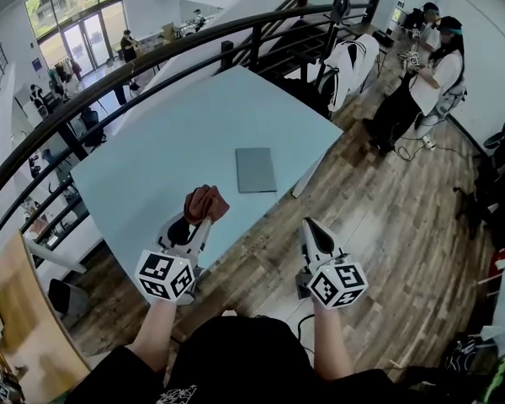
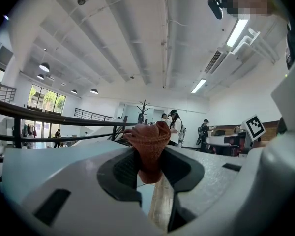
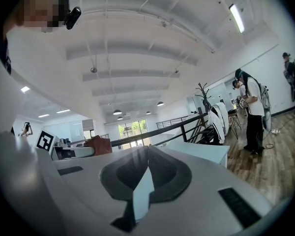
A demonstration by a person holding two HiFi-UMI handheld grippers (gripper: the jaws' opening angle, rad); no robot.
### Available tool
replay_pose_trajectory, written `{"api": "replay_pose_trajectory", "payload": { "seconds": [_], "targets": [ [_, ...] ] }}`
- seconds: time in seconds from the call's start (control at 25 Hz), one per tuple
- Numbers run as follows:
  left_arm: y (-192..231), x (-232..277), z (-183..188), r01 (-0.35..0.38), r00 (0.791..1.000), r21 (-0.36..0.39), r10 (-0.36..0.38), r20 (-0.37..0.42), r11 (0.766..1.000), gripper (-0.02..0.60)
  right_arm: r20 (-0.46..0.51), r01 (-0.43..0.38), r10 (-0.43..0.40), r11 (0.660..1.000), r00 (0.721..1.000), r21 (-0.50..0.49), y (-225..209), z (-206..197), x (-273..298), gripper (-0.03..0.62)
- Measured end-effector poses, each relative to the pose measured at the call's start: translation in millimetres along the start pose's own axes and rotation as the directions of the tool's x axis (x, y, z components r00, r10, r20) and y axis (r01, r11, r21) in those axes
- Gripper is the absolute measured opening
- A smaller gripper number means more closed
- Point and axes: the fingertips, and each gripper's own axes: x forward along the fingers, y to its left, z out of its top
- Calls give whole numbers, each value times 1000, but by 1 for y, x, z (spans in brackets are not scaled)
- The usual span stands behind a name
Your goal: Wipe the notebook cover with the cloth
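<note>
Left gripper (image 1: 199,225) clamped on brown cloth (image 1: 206,202), above near desk (image 1: 151,150) edge. Right gripper (image 1: 314,230) closed, empty. Wiping not begun. Next, probably: carry cloth farther, press onto grey notebook (image 1: 255,169).

Left tool (image 1: 204,215) clamping rust cloth (image 1: 206,201) above pale table (image 1: 143,158), grey notebook (image 1: 256,169) nearby, right tool (image 1: 313,225) seemingly closed
</note>
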Motion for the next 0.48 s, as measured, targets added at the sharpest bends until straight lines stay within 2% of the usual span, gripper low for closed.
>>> {"api": "replay_pose_trajectory", "payload": {
  "seconds": [0.48],
  "targets": [
    [18,5,-10,52,999,-9,-52,-17,999,126,-23,6,-6,1000,1000,14,11,-12,20,6]
  ]
}}
